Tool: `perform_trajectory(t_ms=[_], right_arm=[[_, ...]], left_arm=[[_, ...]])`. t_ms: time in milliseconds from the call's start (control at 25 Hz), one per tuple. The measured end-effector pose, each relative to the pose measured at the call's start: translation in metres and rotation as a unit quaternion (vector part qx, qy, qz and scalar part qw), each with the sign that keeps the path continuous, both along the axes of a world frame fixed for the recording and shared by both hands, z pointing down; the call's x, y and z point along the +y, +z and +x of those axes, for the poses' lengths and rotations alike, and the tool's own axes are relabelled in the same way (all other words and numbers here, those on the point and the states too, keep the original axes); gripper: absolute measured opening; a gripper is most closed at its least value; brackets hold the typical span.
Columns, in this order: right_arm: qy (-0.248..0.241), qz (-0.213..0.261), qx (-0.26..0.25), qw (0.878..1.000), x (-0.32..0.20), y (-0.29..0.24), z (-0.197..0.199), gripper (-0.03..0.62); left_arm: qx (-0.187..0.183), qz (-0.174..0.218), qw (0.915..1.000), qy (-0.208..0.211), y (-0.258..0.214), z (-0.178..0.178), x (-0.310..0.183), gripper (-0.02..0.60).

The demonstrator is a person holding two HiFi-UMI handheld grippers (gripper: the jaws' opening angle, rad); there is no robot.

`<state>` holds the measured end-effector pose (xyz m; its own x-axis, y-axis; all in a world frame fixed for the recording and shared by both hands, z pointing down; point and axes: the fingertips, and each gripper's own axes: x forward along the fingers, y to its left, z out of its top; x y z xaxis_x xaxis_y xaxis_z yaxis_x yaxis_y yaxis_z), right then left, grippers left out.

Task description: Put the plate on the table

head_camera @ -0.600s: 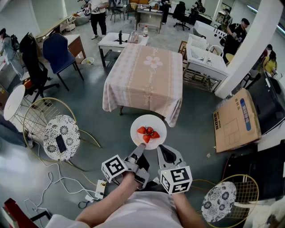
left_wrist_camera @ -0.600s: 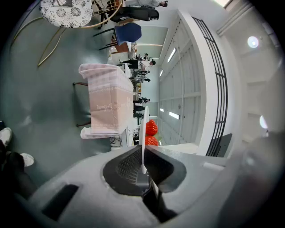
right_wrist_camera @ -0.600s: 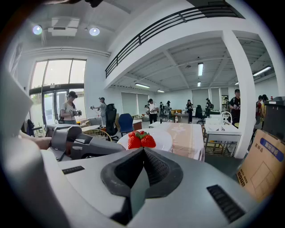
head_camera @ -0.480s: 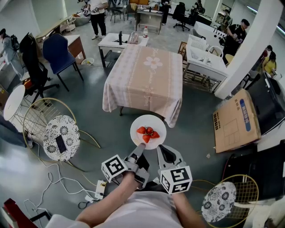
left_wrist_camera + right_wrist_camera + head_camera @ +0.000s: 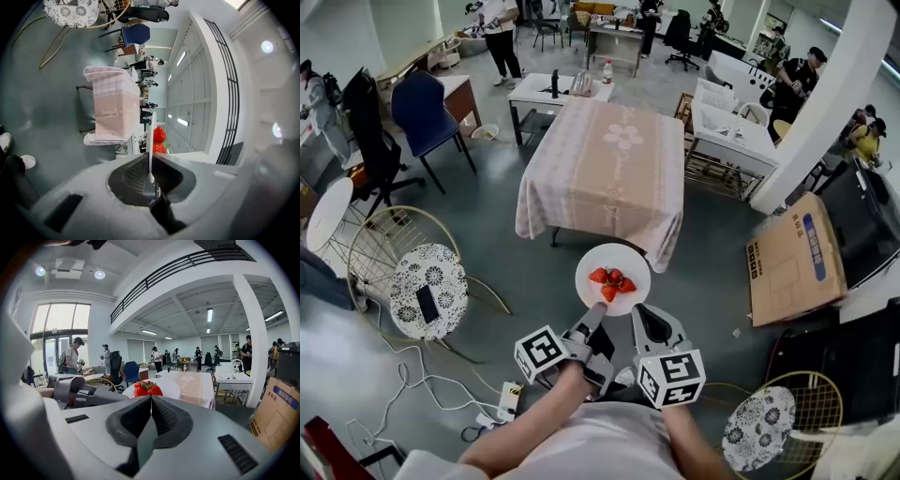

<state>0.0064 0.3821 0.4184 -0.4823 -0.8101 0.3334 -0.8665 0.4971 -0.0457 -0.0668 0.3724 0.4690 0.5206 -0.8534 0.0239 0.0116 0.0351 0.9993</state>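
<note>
A white plate (image 5: 615, 264) with three strawberries (image 5: 610, 280) hangs over the grey floor, just short of the near edge of the pink-clothed table (image 5: 605, 164). My left gripper (image 5: 597, 311) is shut on the plate's near rim. In the left gripper view the plate (image 5: 151, 131) stands edge-on, pinched between the jaws of the left gripper (image 5: 150, 164), with the strawberries (image 5: 159, 134) and the table (image 5: 112, 110) beyond. My right gripper (image 5: 637, 311) sits at the plate's lower right rim. In the right gripper view the right gripper (image 5: 151, 398) is shut with nothing between its jaws, the plate (image 5: 169, 387) just past the tips.
A cardboard box (image 5: 794, 258) lies on the floor at the right by a white pillar (image 5: 825, 103). Round patterned stools (image 5: 429, 289) (image 5: 759, 425) with wire frames stand left and lower right. Cables (image 5: 412, 394) run across the floor. A blue chair (image 5: 427, 108) and desks stand behind.
</note>
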Motion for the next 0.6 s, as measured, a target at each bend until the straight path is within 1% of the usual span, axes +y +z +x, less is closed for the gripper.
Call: perform_trajectory(t_ms=[360,440,600], right_arm=[[-0.012,-0.008,-0.014,1.0,-0.018,0.008,0.007,0.005],[-0.018,-0.011,-0.017,1.0,-0.026,0.01,0.011,0.006],[-0.034,-0.01,-0.024,0.999,-0.054,0.012,0.019,0.005]], left_arm=[[-0.007,-0.011,0.9998,-0.012,0.007,0.004,-0.014,0.018],[-0.007,-0.015,0.9998,-0.015,0.008,0.01,-0.02,0.018],[-0.02,-0.018,0.9994,-0.023,0.009,0.02,-0.045,0.018]])
